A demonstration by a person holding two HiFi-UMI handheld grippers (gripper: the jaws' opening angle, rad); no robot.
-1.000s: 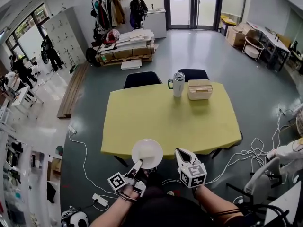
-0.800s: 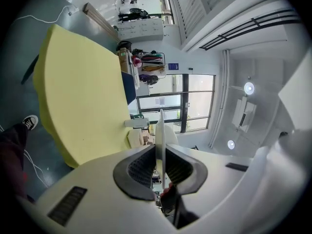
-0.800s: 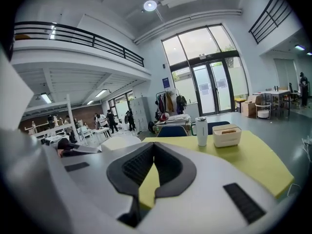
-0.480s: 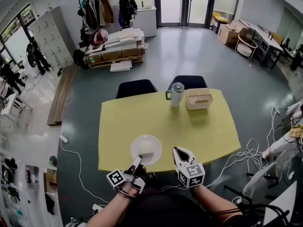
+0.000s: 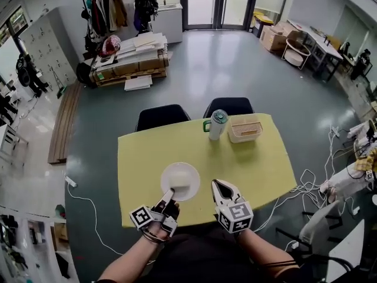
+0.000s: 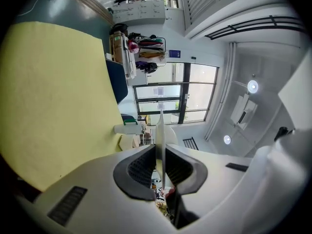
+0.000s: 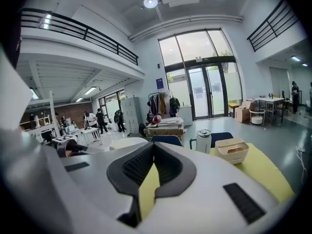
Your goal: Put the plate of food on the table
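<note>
A white plate [image 5: 180,180] with something pale on it lies flat over the near middle of the yellow table [image 5: 259,164]. My left gripper [image 5: 169,197] is shut on its near rim. In the left gripper view the plate [image 6: 161,126] shows edge-on as a thin white line between the dark pads [image 6: 142,167]. I cannot tell whether the plate touches the tabletop. To the plate's right, over the table's near edge, my right gripper [image 5: 222,187] is shut with nothing in it. In the right gripper view its jaws [image 7: 153,147] meet.
At the table's far side stand a white tumbler with a green lid [image 5: 217,124] and a cream box [image 5: 245,128]. Two dark chairs [image 5: 162,117] are pushed in behind. Cables [image 5: 309,187] trail on the floor at the right.
The plate, held by my left gripper, has moved from the table's near edge further in over the tabletop. Both grippers have come forward with it.
</note>
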